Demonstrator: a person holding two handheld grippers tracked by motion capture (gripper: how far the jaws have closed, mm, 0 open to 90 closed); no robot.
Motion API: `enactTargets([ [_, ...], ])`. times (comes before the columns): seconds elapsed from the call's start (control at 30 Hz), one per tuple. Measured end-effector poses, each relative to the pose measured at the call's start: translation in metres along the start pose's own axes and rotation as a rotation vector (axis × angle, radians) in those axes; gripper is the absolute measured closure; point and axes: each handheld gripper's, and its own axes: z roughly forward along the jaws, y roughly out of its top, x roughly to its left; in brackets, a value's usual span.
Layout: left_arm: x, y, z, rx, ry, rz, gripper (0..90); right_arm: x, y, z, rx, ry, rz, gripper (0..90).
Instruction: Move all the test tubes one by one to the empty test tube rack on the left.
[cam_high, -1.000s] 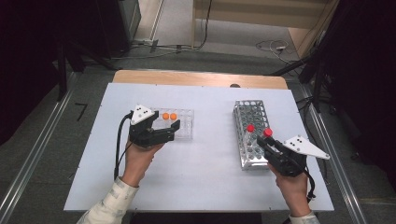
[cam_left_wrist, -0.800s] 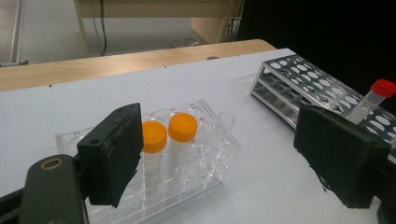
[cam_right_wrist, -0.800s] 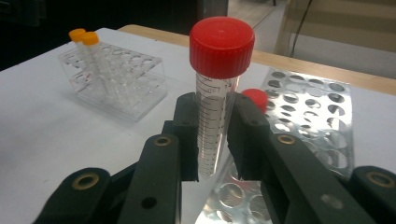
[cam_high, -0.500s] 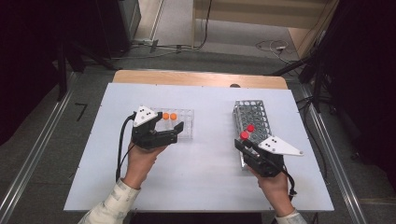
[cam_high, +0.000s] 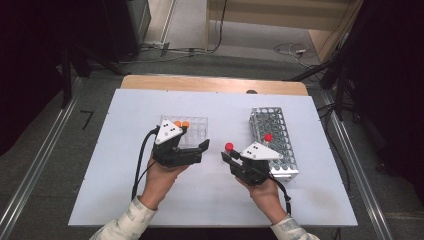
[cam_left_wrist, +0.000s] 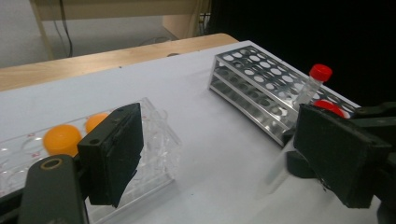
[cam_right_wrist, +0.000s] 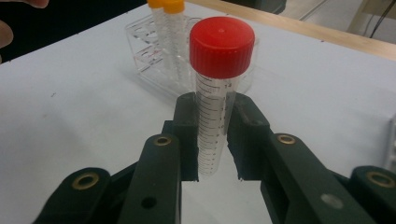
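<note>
Carrying red-capped tube upright, clamped in right gripper, between metal rack and clear rack | left gripper wide, empty beside clear rack | free well probably right of orange caps | keep tube vertical, lower straight

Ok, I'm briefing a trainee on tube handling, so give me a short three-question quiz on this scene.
1. Which gripper holds the red-capped tube?
2. True or false: the left gripper is shut on an orange-capped tube.
3. How many red-capped tubes stand in the metal rack? A) none B) one C) three

Key: 1. The right gripper. 2. False: its jaws stand open, and the orange-capped tubes sit in the clear rack. 3. B.
</note>
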Motion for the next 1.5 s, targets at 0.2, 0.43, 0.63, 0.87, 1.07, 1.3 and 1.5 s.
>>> enactTargets([
  [0.2,-0.012,-0.005,0.006,0.035,-0.052,0.052,25.6,0.012,0.002,0.015,0.018,0.033,-0.015,71.4],
  [0.43,-0.020,-0.011,0.012,0.055,-0.089,0.095,41.1,0.022,0.002,0.020,0.026,0.056,-0.029,71.4],
  [0.63,-0.023,-0.013,0.010,0.036,-0.103,0.117,56.5,0.025,0.003,0.019,0.021,0.068,-0.034,71.3],
  [0.87,-0.026,-0.016,0.013,0.047,-0.114,0.132,64.5,0.026,0.003,0.019,0.020,0.070,-0.034,71.3],
  [1.07,-0.027,-0.016,0.013,0.048,-0.117,0.133,69.4,0.027,0.003,0.019,0.024,0.071,-0.035,71.1],
  [1.3,-0.025,-0.014,0.011,0.041,-0.119,0.125,70.0,0.026,0.004,0.018,0.031,0.096,-0.042,48.6],
  [1.5,-0.022,-0.013,0.009,0.038,-0.107,0.114,70.0,0.021,0.005,0.011,0.017,0.098,-0.041,38.7],
])
